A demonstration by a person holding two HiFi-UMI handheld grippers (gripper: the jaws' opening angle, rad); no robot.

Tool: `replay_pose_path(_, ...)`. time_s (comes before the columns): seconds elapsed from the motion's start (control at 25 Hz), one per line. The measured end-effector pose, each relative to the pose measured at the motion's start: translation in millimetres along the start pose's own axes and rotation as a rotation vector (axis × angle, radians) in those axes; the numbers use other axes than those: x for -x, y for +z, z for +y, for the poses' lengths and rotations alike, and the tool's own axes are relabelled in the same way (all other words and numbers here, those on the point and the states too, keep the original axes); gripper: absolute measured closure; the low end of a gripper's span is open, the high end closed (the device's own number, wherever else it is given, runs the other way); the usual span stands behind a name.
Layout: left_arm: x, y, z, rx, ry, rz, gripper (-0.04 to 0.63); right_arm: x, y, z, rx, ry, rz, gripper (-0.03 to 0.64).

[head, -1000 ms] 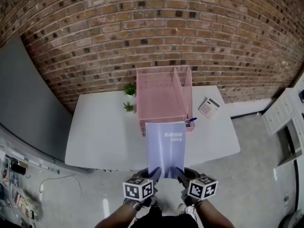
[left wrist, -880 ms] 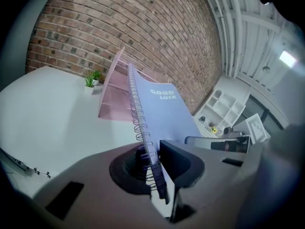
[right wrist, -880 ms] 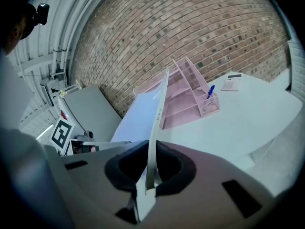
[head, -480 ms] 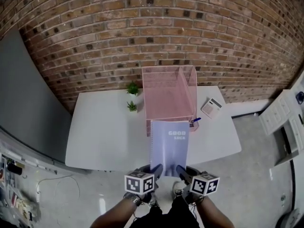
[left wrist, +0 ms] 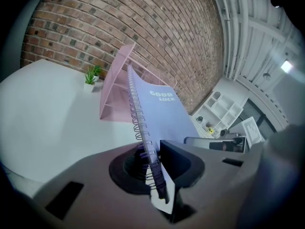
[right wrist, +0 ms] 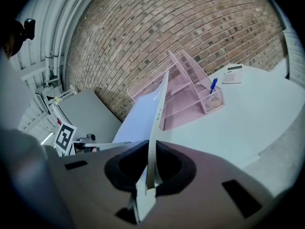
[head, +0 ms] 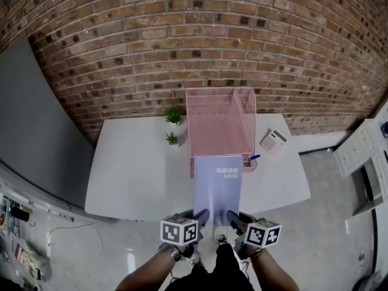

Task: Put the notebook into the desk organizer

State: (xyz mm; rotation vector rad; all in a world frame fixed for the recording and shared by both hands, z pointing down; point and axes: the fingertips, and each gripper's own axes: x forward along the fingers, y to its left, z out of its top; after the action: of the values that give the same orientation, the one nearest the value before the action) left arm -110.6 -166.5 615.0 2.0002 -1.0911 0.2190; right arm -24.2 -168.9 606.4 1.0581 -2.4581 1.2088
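A pale blue spiral notebook [head: 217, 185] is held in the air over the table's near edge, its far end close to the pink mesh desk organizer [head: 219, 126]. My left gripper [head: 201, 216] is shut on its near left corner at the wire spiral [left wrist: 143, 132]. My right gripper [head: 230, 217] is shut on the near right corner, where the cover's edge [right wrist: 156, 123] runs up between the pads. The organizer [left wrist: 114, 87] stands upright at the back of the white table [head: 133, 168], with a blue pen [right wrist: 213, 85] in its small front cup.
Two small potted plants [head: 173, 126] stand left of the organizer. A calculator [head: 274, 142] lies to its right. A brick wall rises behind the table. White shelving [head: 361, 156] stands at the far right, and a grey floor with cables lies at the lower left.
The notebook and both grippers have shifted slightly right and a little nearer the organizer. The grips are unchanged.
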Motion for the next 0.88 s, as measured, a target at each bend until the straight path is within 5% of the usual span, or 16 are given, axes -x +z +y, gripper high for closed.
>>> replay_pose_path(0.88, -43, 49, 18, -0.007, 0.102, -0.039, 0.501, -39, 59, -37, -0.073, 0.113, 0.050, 0.580)
